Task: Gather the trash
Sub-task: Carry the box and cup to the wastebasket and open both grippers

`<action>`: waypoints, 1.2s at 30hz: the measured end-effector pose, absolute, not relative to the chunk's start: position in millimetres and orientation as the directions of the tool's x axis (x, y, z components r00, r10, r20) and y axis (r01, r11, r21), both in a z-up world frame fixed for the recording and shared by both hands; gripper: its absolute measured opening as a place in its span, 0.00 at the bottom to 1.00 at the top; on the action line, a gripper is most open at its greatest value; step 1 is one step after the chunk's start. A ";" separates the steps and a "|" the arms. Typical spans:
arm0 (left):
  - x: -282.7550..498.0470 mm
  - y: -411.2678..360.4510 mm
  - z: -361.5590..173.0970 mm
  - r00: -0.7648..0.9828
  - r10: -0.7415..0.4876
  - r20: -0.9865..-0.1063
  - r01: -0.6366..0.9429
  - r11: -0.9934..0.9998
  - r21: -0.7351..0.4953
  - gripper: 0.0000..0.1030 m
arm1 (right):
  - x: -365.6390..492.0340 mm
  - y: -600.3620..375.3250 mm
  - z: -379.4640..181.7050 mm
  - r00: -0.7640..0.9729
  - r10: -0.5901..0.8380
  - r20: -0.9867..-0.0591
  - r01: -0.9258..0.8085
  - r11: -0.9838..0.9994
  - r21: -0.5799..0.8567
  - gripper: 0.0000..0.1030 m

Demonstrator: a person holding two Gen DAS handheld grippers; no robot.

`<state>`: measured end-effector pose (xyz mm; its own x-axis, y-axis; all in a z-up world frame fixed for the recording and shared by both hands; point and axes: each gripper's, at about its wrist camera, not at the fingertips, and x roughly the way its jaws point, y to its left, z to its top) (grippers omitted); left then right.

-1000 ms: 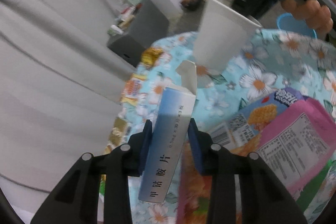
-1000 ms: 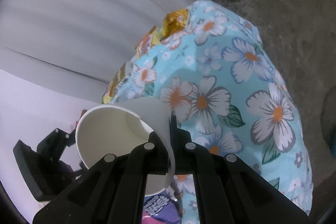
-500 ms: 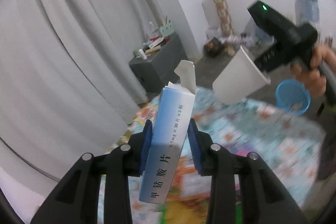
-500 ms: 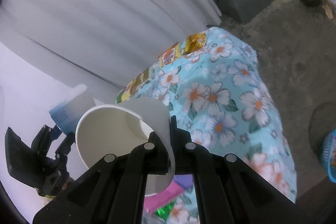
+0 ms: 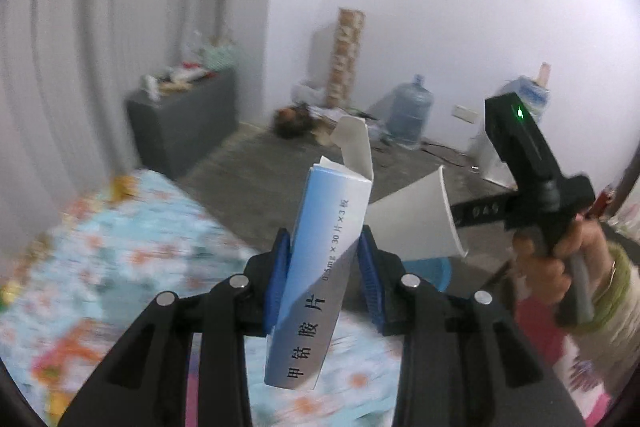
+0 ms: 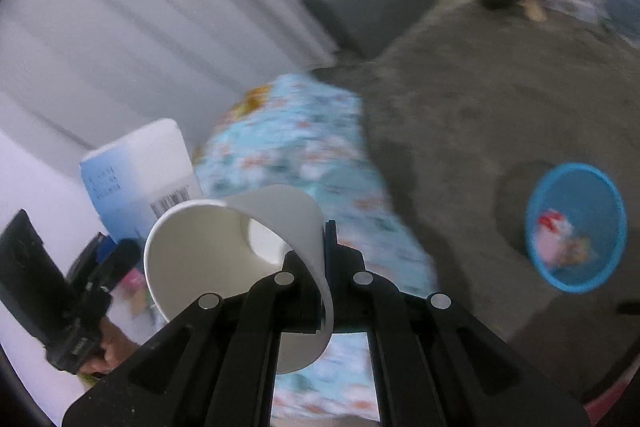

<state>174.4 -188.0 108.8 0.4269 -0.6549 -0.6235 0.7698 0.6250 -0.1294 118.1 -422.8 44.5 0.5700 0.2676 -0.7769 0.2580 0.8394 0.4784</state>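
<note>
My left gripper [image 5: 323,267] is shut on a blue and white medicine box [image 5: 326,259] with its top flap open, held up above the flowered table [image 5: 120,251]. My right gripper [image 6: 320,259] is shut on the rim of a white paper cup [image 6: 224,251], held on its side. The cup [image 5: 416,223] and the right gripper's body show in the left wrist view, right of the box. The box [image 6: 136,167] also shows in the right wrist view. A blue trash basket [image 6: 576,227] with some wrappers in it stands on the floor to the right.
A grey cabinet [image 5: 184,115] with clutter on top stands by the curtain. A water jug [image 5: 412,115] and a tall patterned stack [image 5: 348,59] stand against the far wall. Floor litter lies near them. Snack packets lie on the table's edge [image 5: 120,183].
Both grippers have lifted away from the table and swung right, carrying the box and the cup. The blue basket has come into the right wrist view.
</note>
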 end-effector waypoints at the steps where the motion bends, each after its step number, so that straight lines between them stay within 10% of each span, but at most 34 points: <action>1: 174.6 -207.7 99.1 0.393 -0.664 -0.636 0.775 0.612 -0.159 0.32 | 111.4 -434.6 37.5 0.563 0.248 -0.789 0.287 0.836 0.467 0.00; 15: 175.9 -426.5 -23.4 0.119 -0.651 -0.749 0.767 0.540 -0.348 0.33 | 60.8 -591.4 -81.2 0.445 0.101 -0.890 0.664 0.629 0.404 0.01; 18: 179.8 -460.3 -36.5 0.115 -0.666 -0.737 0.754 0.542 -0.372 0.41 | 60.0 -615.9 -99.7 0.442 0.083 -0.893 0.708 0.579 0.404 0.06; 21: 183.6 -491.7 -58.7 0.132 -0.633 -0.763 0.728 0.584 -0.358 0.71 | 55.6 -643.8 -122.3 0.428 0.045 -0.903 0.770 0.505 0.390 0.46; 36: 185.9 -440.7 -47.0 0.146 -0.648 -0.747 0.721 0.587 -0.369 0.72 | 38.6 -645.6 -115.4 0.450 -0.010 -0.893 0.784 0.484 0.390 0.56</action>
<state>185.9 -440.7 -47.0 0.1455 -0.6484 -0.7472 0.7208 0.5869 -0.3689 38.6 -645.6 -115.4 0.4499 -0.0096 -0.8930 0.7836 0.4841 0.3895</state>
